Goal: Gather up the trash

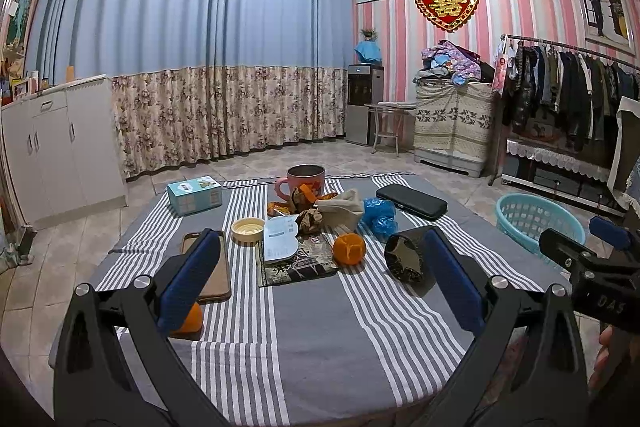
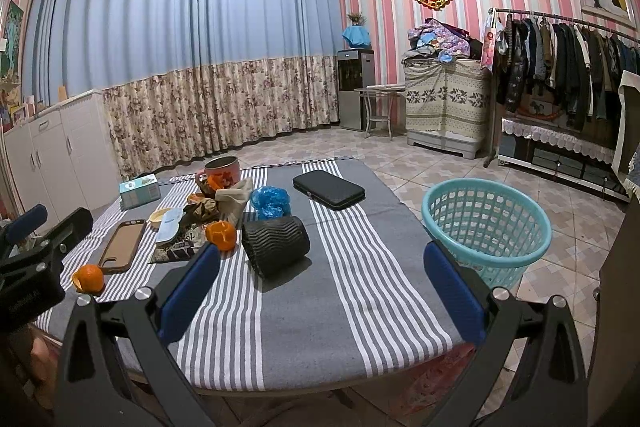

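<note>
On the striped tablecloth (image 1: 304, 327) lie scraps: an orange peel (image 1: 349, 247) (image 2: 220, 235), a second peel (image 1: 188, 319) (image 2: 88, 278) near the front left, a black ribbed paper cup (image 1: 404, 257) (image 2: 276, 243) on its side, a blue plastic bag (image 1: 378, 213) (image 2: 271, 201), crumpled wrappers (image 1: 310, 219) and a beige cloth bag (image 1: 340, 211). A teal basket (image 2: 486, 227) (image 1: 534, 223) stands on the floor at the right. My left gripper (image 1: 320, 275) is open and empty above the table's front. My right gripper (image 2: 322, 287) is open and empty, right of the cup.
A pink mug (image 1: 305, 181), a teal box (image 1: 194, 194), a phone in a brown case (image 1: 214, 267), a white lid (image 1: 248, 230), a black case (image 1: 412, 201) and a booklet (image 1: 280, 243) lie on the table. White cabinets stand left, a clothes rack right.
</note>
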`<state>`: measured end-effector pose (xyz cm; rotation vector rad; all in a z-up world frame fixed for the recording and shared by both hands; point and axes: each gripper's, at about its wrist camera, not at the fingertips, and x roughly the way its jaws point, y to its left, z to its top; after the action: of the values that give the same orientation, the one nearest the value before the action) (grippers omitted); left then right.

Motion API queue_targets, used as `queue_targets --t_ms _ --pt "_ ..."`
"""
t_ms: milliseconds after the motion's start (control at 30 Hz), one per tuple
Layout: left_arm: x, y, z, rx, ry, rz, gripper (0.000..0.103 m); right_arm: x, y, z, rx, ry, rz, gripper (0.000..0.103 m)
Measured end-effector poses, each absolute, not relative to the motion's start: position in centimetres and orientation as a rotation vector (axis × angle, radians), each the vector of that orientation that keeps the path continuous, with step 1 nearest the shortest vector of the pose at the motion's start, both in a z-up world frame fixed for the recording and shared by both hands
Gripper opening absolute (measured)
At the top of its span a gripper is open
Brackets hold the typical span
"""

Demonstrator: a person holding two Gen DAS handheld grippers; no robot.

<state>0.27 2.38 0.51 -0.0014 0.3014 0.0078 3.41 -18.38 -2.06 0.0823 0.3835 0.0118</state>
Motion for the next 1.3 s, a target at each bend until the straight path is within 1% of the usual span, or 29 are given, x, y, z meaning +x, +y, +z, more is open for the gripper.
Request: queue_targets --t_ms 1300 --pt "0.52 2.51 0.35 -0.005 0.303 0.012 0.098 3.37 -18.42 -1.68 0.084 0.381 0.011 0.099"
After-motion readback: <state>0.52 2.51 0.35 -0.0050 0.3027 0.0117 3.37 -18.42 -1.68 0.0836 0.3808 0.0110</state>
